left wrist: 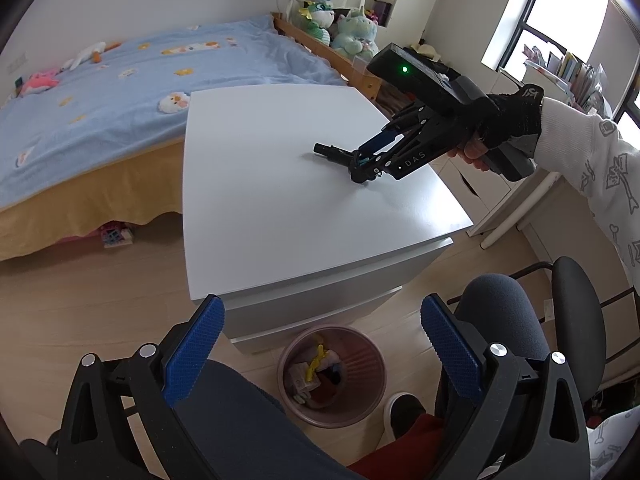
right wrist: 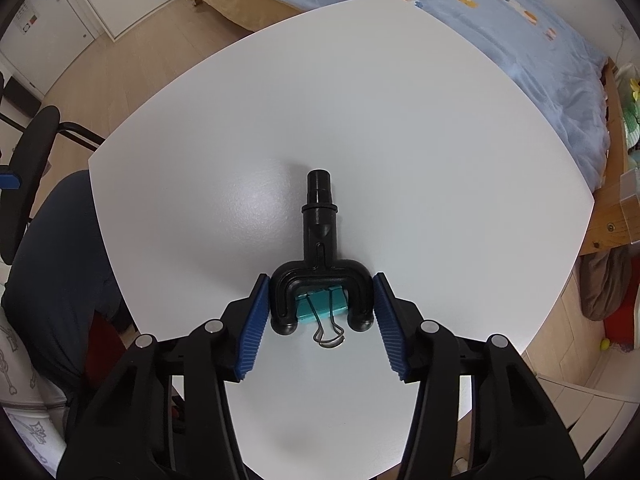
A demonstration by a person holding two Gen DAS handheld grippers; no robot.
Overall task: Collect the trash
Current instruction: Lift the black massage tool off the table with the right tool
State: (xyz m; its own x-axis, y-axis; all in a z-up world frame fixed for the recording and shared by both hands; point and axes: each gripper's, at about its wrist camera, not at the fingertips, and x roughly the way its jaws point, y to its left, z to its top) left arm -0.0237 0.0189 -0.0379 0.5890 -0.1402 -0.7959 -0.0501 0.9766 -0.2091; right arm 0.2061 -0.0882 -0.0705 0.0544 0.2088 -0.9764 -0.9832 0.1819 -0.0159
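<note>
The left gripper hangs low in the foreground, its blue pads spread wide with nothing between them — below them a pink waste bin on the wooden floor holds mixed scraps. Beyond lies the white tabletop. There the right gripper, held by a gloved hand in a white patterned sleeve, angles down around a black Y-shaped plastic part lying on the surface. A bed with a blue cover stands behind — a dark chair at right.
</note>
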